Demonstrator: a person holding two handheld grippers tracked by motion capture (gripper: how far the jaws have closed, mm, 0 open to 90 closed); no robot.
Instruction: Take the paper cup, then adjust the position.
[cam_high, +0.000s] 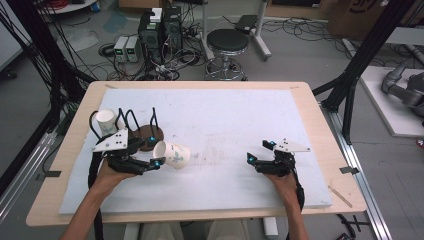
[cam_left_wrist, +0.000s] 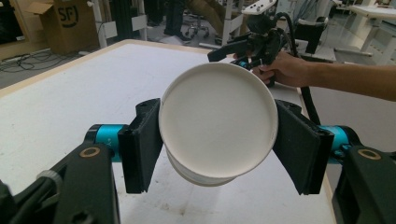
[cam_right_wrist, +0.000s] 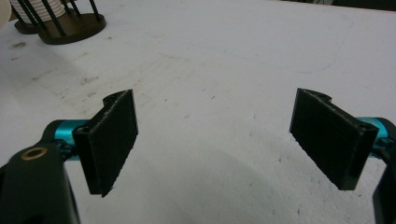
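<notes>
Two hand-held grippers over the white foam-topped bench (cam_high: 225, 115). Left gripper (cam_high: 159, 161) clamps a white paper cup with a faint green print (cam_high: 172, 154), lying sideways, base toward that gripper's camera, near the bench's left edge. Just behind it, a dark round rack with upright black wire prongs (cam_high: 147, 134) holds another white paper cup (cam_high: 107, 121). Right gripper (cam_high: 260, 151), jaws wide apart and empty, near the front right corner.

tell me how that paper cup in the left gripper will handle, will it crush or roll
The paper cup looks thin-walled and light, so a hard squeeze from the left gripper would probably dent it; its base still looks round. It is held on its side, so laid down that way on the white mat it would likely roll in a curve.
</notes>
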